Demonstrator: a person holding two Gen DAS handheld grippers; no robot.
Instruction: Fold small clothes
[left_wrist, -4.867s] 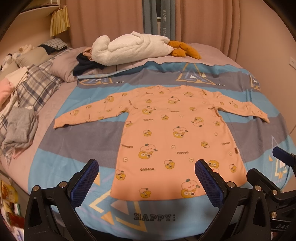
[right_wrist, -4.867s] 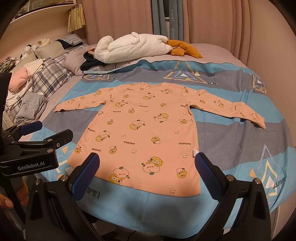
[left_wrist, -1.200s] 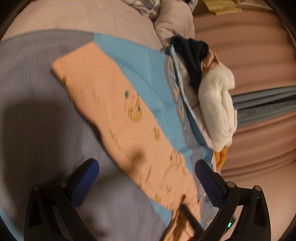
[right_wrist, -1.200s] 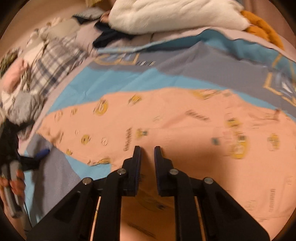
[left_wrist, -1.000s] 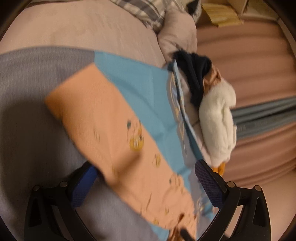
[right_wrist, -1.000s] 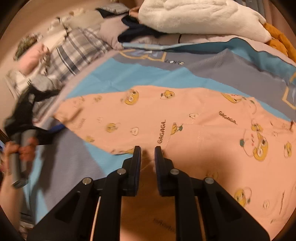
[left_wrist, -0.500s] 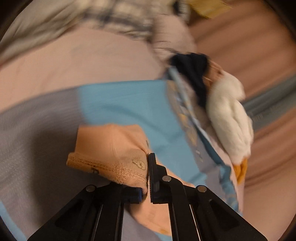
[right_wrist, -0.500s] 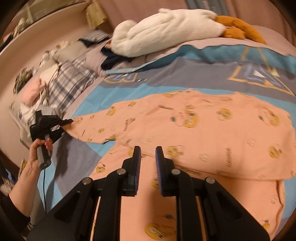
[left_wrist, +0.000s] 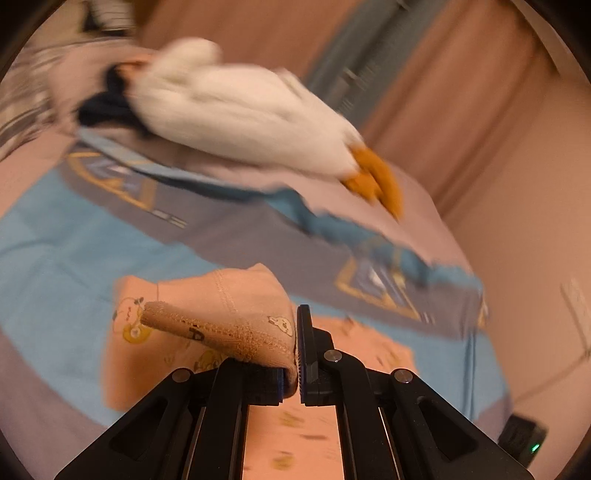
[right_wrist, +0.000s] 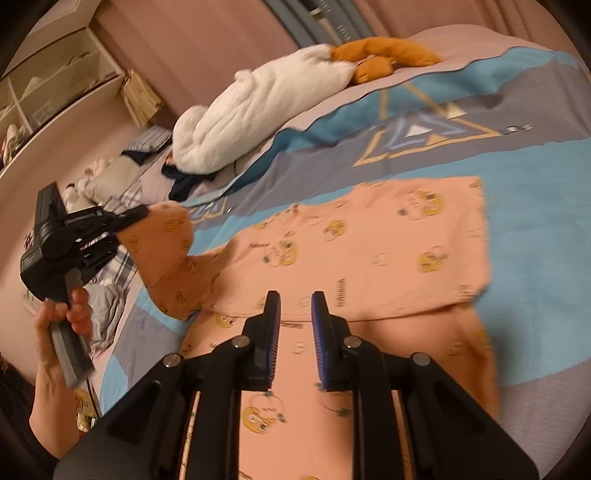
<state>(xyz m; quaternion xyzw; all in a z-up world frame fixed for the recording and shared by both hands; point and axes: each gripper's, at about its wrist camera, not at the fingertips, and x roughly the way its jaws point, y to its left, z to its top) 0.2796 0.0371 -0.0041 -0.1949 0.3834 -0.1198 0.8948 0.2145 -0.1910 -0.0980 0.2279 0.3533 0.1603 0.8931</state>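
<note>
The left gripper (left_wrist: 297, 347) is clamped on the shirt's (right_wrist: 369, 251) sleeve cuff (left_wrist: 221, 321), lifted off the bed (right_wrist: 535, 192). The right gripper (right_wrist: 295, 332), slightly parted and empty, hovers over the shirt body.

Bedroom in warm dim light: bed (right_wrist: 535, 155) under a blue-grey patterned cover, pinkish curtains (right_wrist: 207, 48) behind it, a grey-blue curtain strip (right_wrist: 314, 18), and open shelving (right_wrist: 55, 74) along the side wall.
</note>
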